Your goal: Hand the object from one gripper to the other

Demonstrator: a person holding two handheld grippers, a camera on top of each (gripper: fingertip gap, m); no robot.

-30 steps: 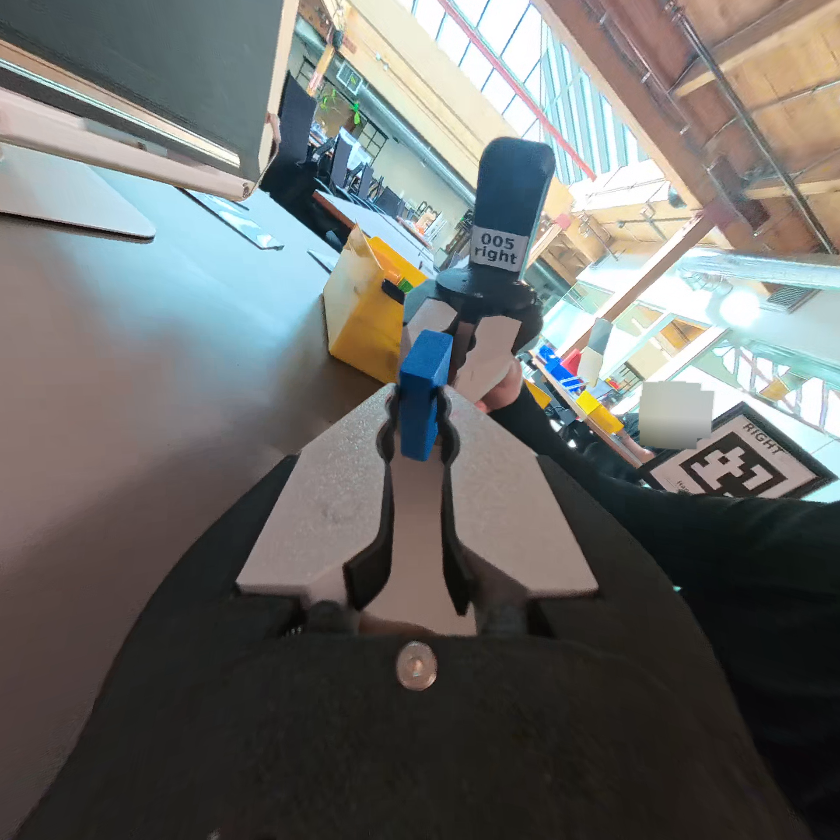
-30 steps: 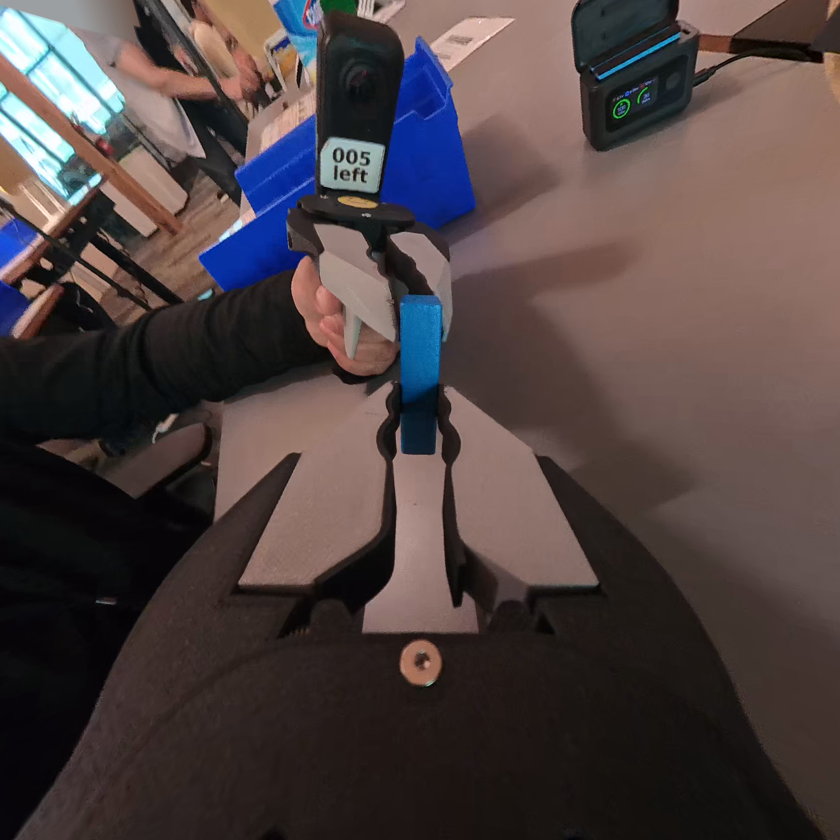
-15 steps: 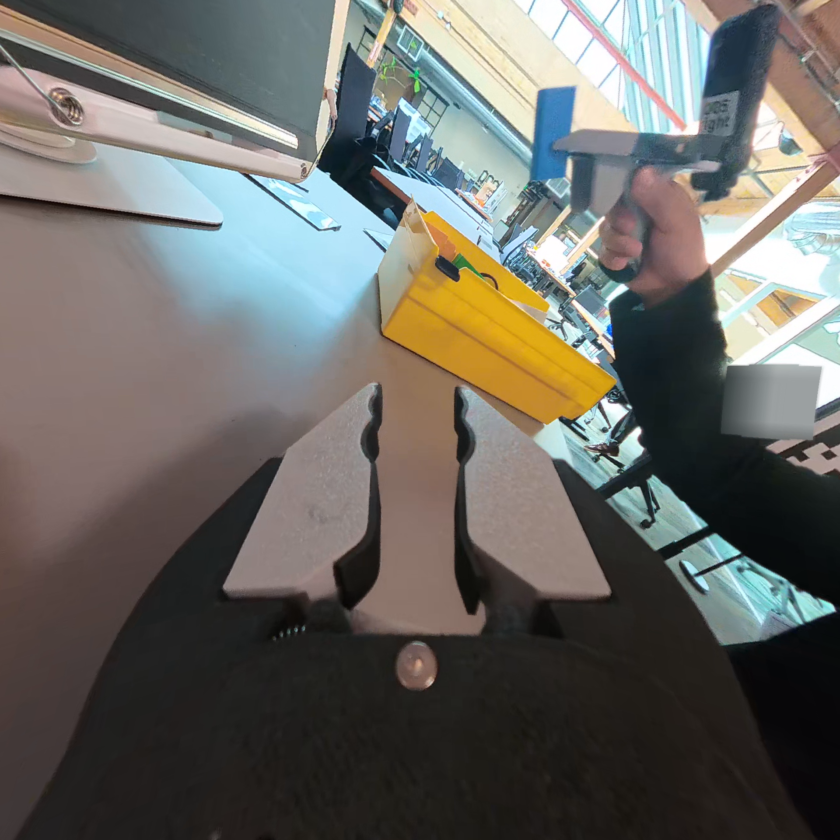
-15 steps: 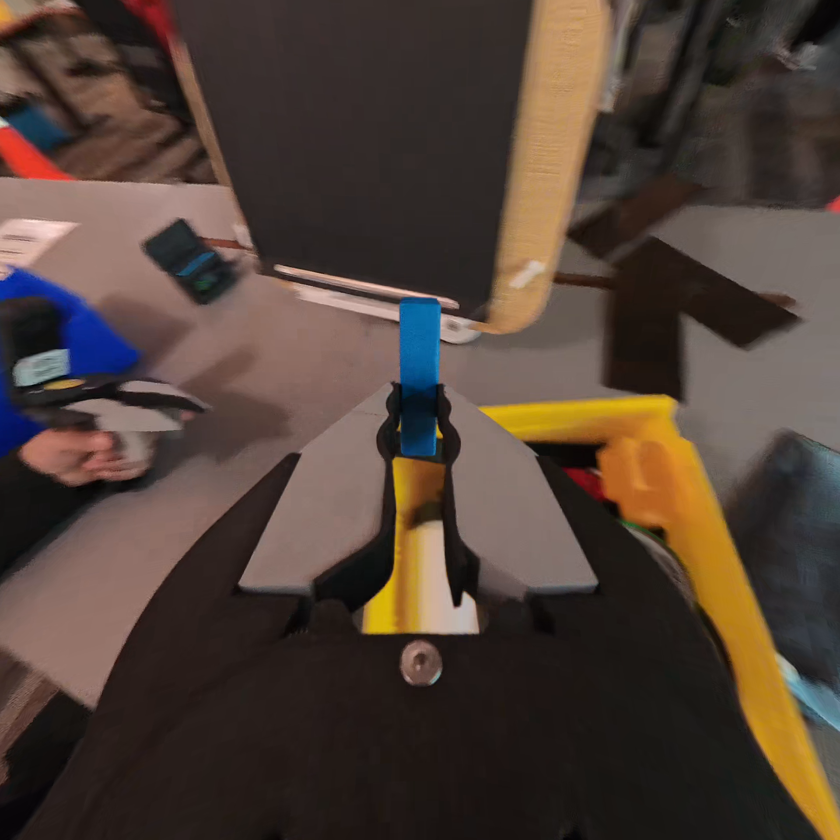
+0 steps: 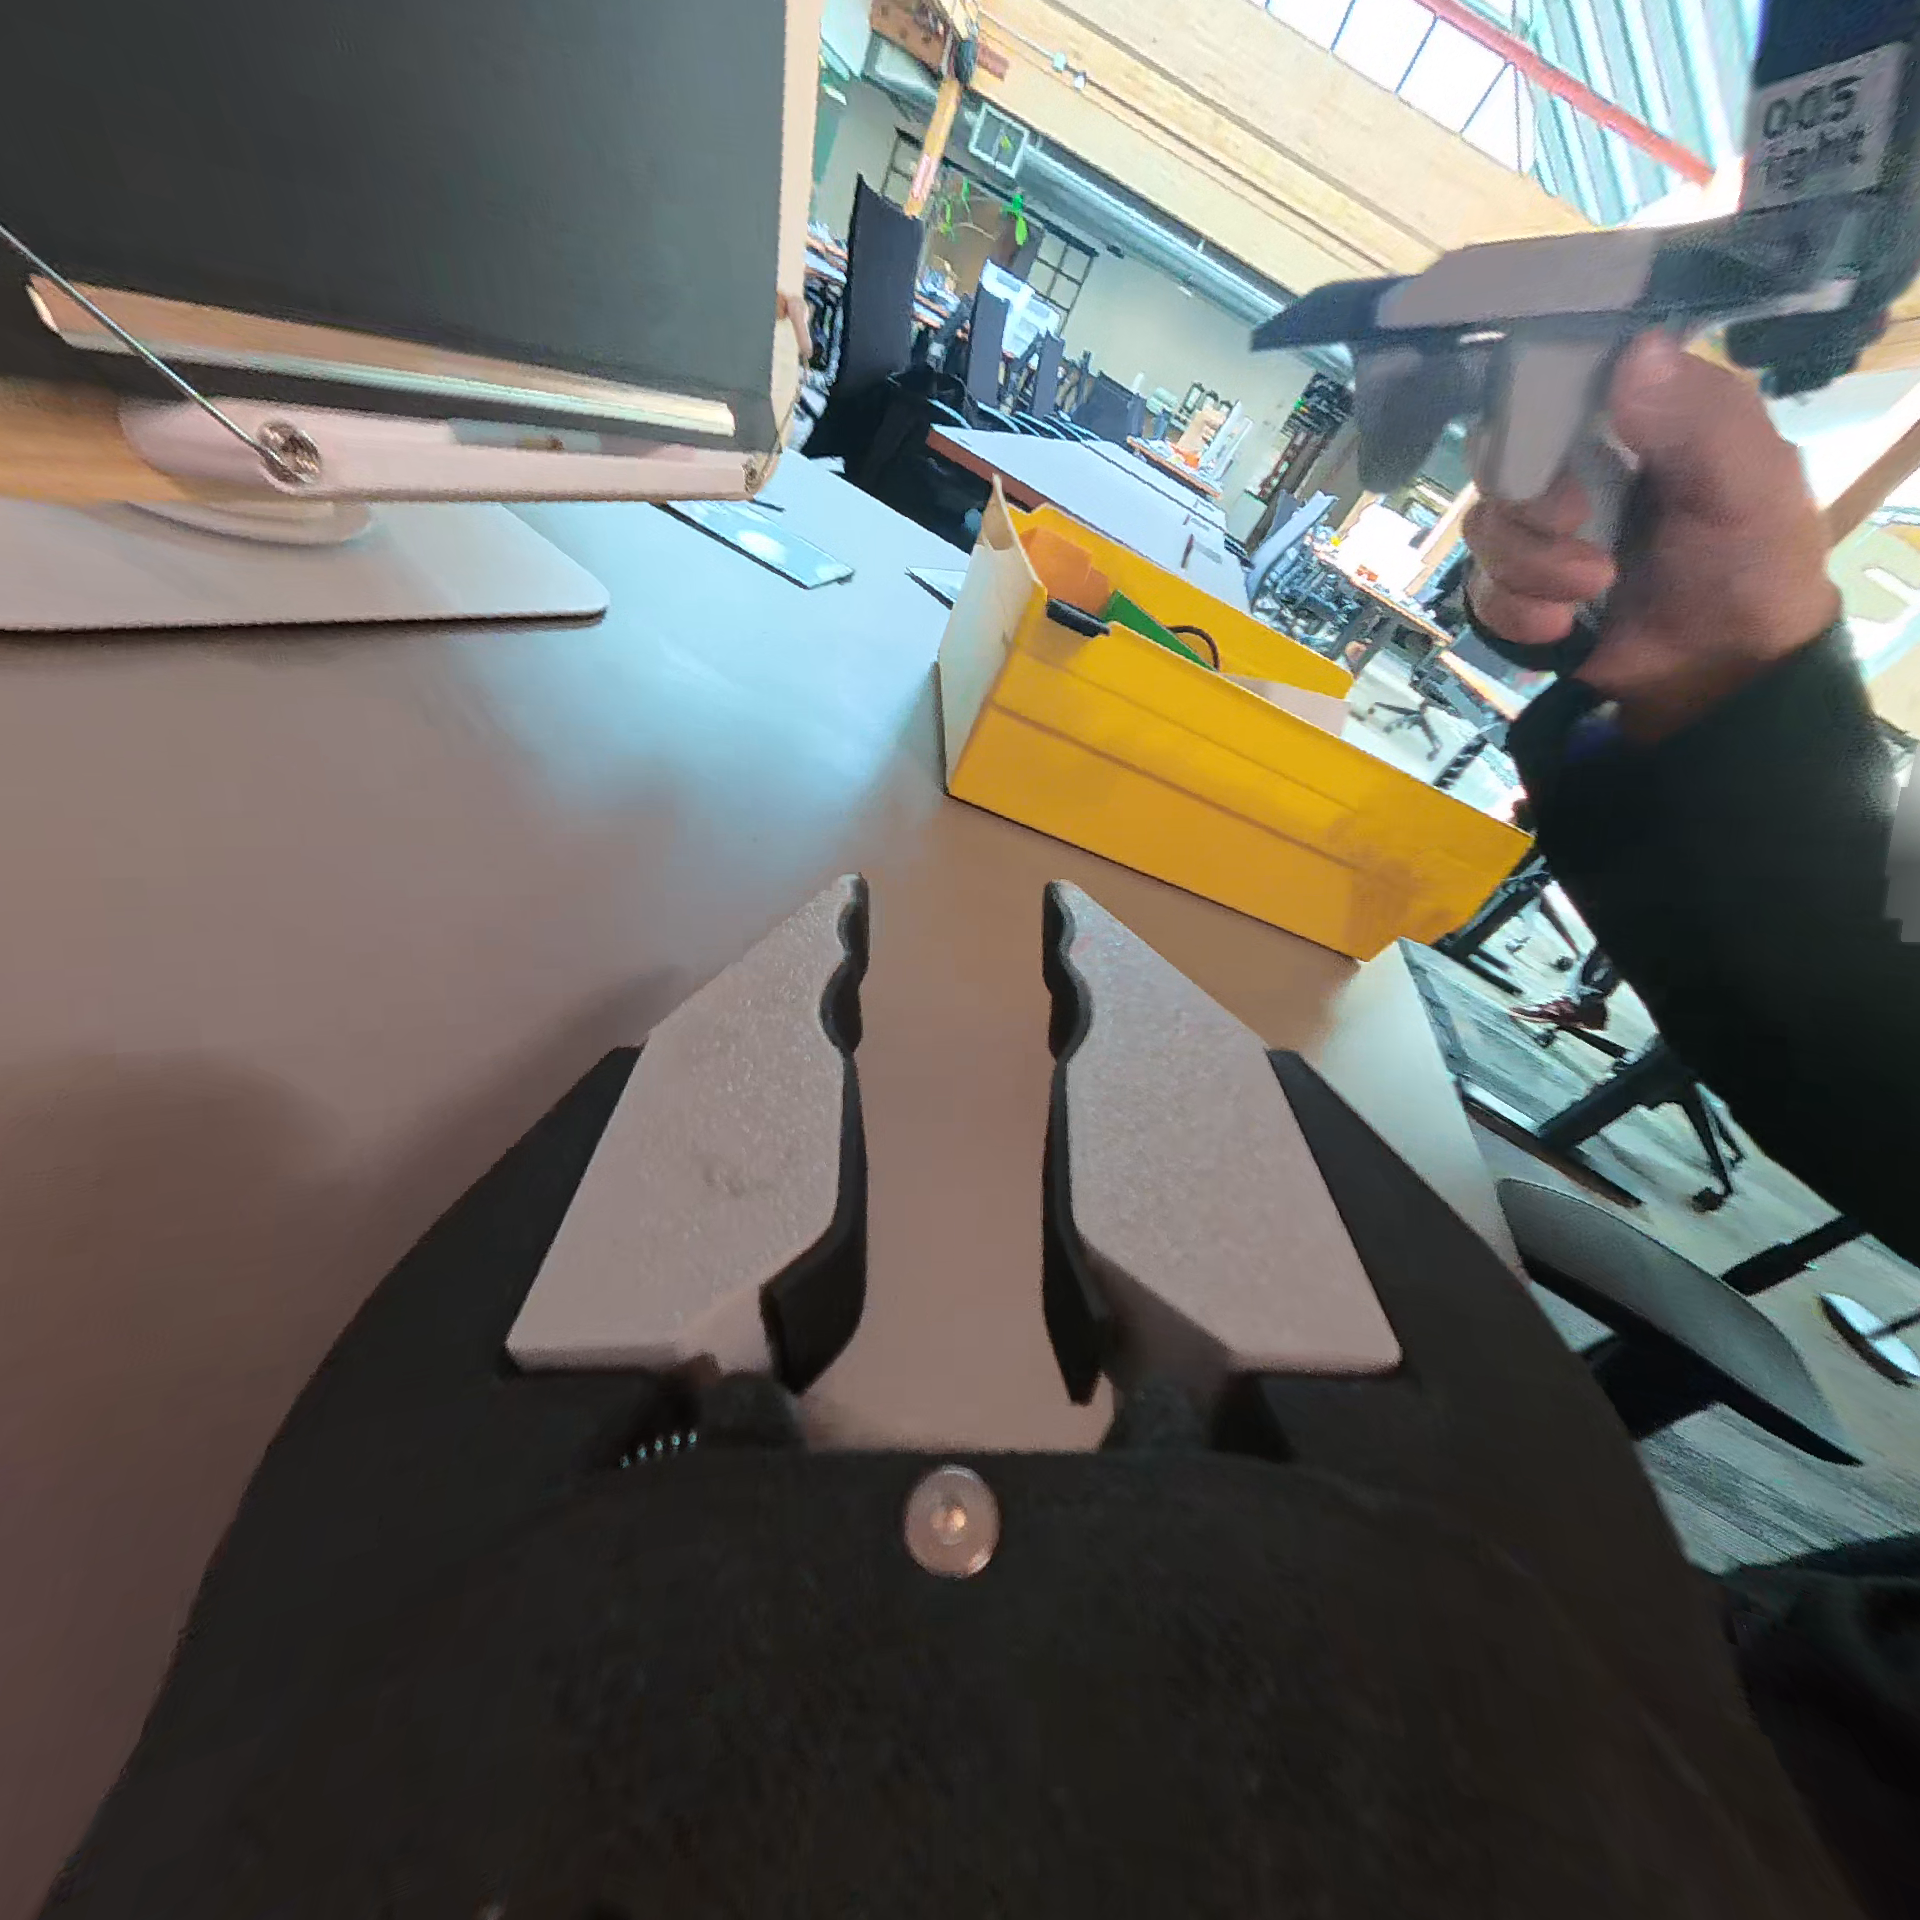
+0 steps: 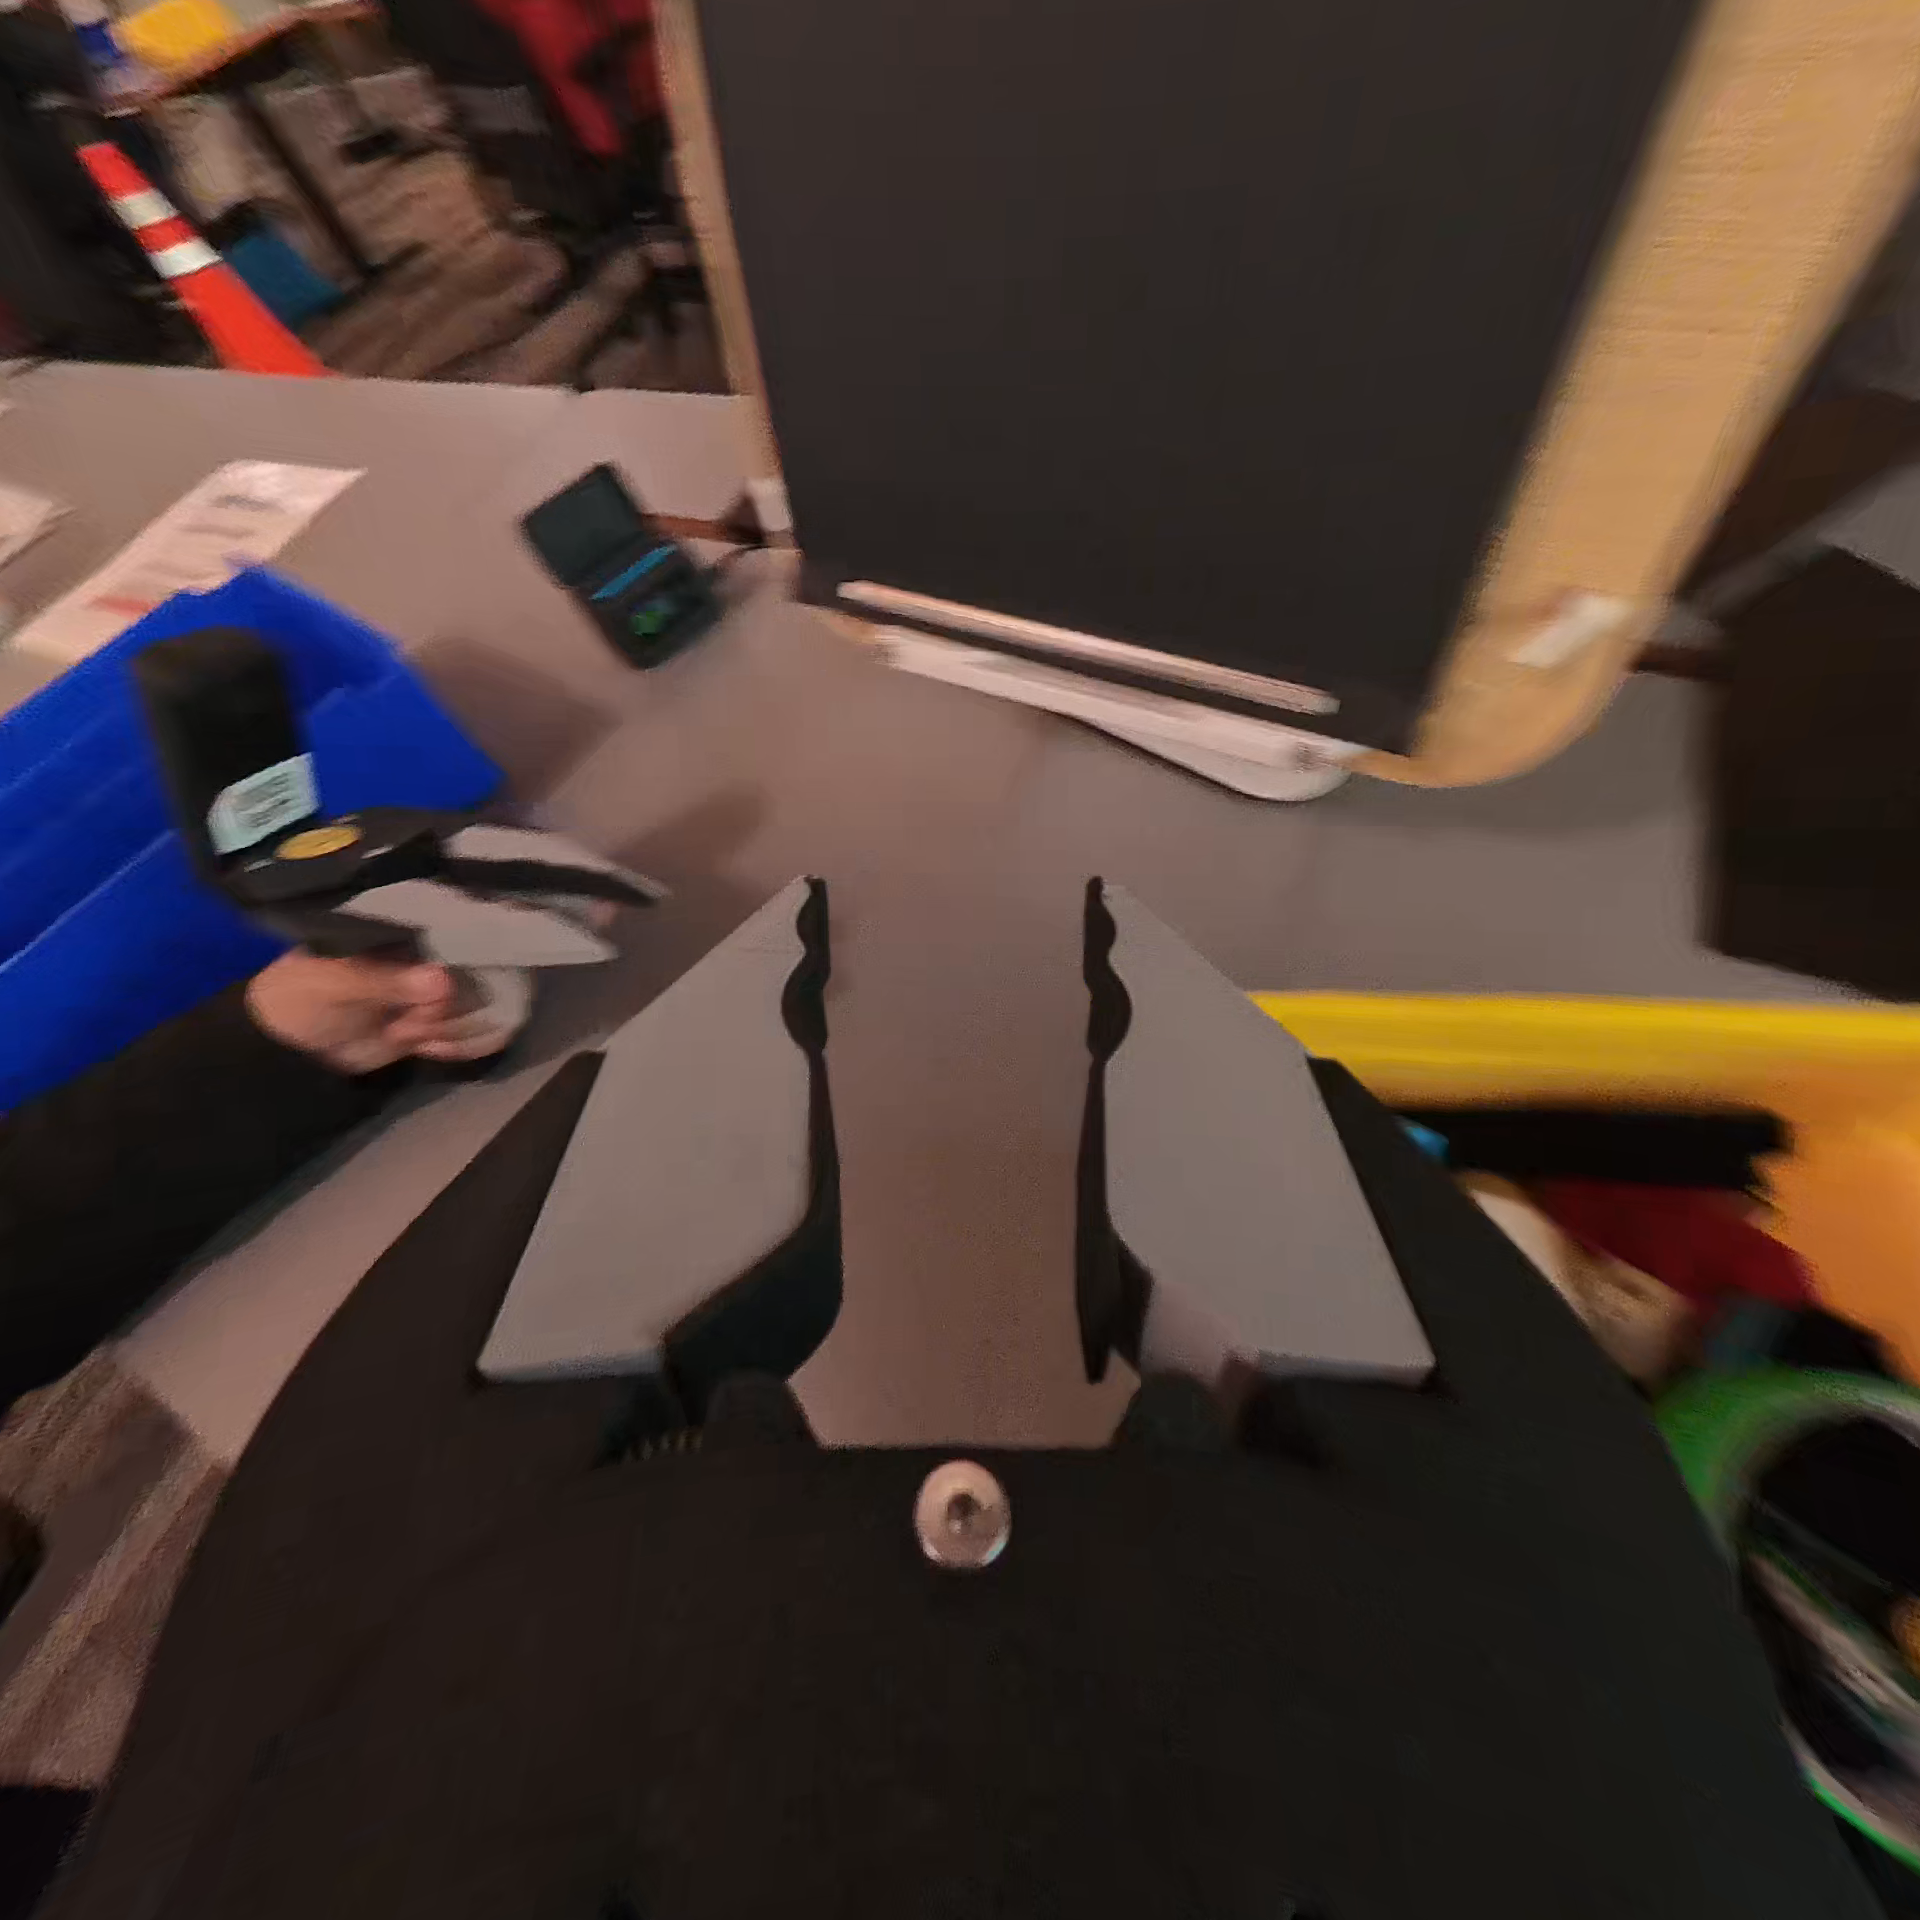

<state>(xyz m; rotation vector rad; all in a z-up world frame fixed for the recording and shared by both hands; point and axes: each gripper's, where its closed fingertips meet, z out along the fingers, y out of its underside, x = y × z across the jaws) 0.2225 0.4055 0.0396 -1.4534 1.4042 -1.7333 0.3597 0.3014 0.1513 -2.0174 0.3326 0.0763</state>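
Left gripper was parted to a moderate gap, nothing between the fingers, only bare bench showing through. Right gripper was spread wider, also holding nothing. The task object showed in neither view, so I can't tell where it was. In the left wrist view, a yellow bin sat on the bench at 1 o'clock from the left gripper, with a white card liner at its near end and small orange, green and black items inside, too small to identify. The right gripper hung in the air at 2 o'clock, above and past the bin, seen side-on and held by a hand in a black sleeve; its finger gap couldn't be read from that angle. A monitor on a flat white base filled 10 to 11 o'clock. In the right wrist view, blurred, the yellow bin lay at 3 to 4 o'clock, partly under the gripper body, with red, green and black clutter inside. The left gripper was at 9 o'clock, low near the bench, in front of a blue bin. A small black case with its lid up sat at 11 o'clock, and the monitor stood at 12 o'clock.
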